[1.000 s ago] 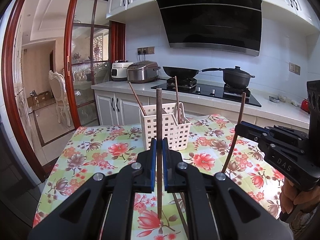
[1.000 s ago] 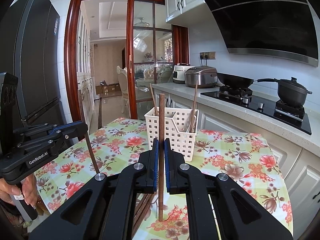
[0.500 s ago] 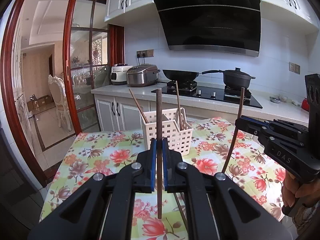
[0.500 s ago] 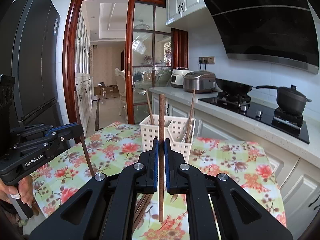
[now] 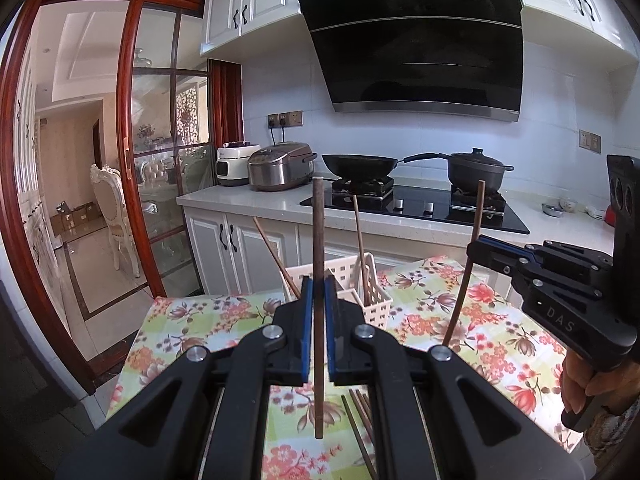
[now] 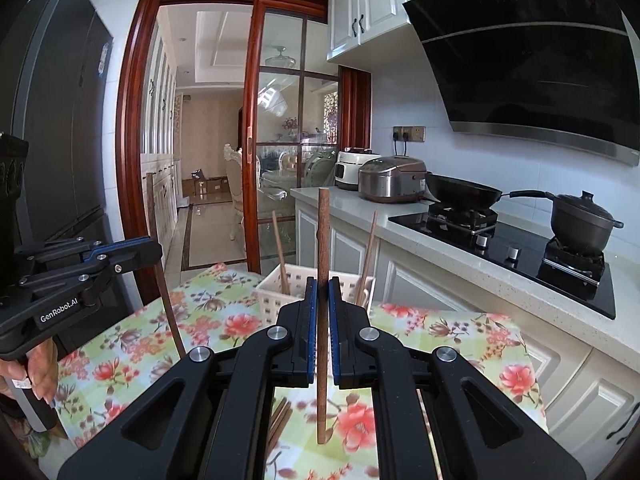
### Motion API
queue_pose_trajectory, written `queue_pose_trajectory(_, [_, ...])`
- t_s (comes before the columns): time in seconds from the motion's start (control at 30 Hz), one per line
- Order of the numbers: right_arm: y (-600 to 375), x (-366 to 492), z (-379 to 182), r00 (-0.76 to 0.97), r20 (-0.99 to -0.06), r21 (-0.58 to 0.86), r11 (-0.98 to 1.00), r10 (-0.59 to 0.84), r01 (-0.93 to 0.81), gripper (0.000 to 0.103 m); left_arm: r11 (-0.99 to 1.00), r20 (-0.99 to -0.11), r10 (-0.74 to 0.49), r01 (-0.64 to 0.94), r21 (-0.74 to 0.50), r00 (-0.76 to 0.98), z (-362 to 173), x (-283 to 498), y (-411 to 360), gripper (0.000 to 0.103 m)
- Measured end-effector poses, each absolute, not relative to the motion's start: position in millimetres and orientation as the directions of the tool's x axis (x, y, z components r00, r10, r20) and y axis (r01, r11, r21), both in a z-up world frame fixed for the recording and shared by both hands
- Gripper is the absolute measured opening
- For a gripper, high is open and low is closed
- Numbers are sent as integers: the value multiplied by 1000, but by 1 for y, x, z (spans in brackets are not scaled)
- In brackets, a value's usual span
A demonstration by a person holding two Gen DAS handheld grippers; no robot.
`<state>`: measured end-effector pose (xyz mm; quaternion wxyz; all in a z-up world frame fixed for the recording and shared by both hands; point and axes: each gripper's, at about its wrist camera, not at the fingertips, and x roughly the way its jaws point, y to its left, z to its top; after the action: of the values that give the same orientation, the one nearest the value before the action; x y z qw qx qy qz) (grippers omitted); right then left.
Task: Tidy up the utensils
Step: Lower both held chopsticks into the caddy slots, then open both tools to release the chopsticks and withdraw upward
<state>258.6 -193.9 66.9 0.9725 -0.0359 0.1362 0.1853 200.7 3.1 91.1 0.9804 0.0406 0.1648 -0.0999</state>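
Observation:
My left gripper (image 5: pixel 319 292) is shut on a dark wooden chopstick (image 5: pixel 319 240), held upright above the floral table. My right gripper (image 6: pixel 322 298) is shut on another chopstick (image 6: pixel 323 236), also upright. Each gripper shows in the other's view: the right one (image 5: pixel 476 248) with its chopstick (image 5: pixel 466 276), the left one (image 6: pixel 154 248) with its chopstick (image 6: pixel 170 312). A white slotted utensil basket (image 5: pixel 376 300) stands ahead on the table with two chopsticks leaning in it; it also shows in the right wrist view (image 6: pixel 272 292). Several loose chopsticks (image 5: pixel 360 408) lie on the cloth below.
The floral tablecloth (image 5: pixel 208 320) covers a table beside a kitchen counter (image 5: pixel 248 204) with rice cookers, a wok and a pot on a hob. A glass sliding door (image 5: pixel 160 160) opens at left. A dark fridge (image 6: pixel 60 140) stands at far left.
Both grippers have risen and tilted up with their chopsticks, so the basket sits lower in both views. Both grips are unchanged.

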Motion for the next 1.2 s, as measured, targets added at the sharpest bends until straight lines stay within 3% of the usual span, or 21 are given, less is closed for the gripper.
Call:
queue_pose_trajectory(0.87, [-182,367,147,926,-192,22,945,324,-326,6,985,-218,-174,172,-28,960,188,319,1,6])
queue_pose_trajectory(1.07, [-174,394,136,913,-236,42,942,333,-332,6,986,-238,-166,155,-65,957,180,347,8,6])
queue_pose_trajectory(1.2, [-166,419,114,883,-315,52,935,348,-350,6,983,-300,-181,160,-93,936,158,371,14,6])
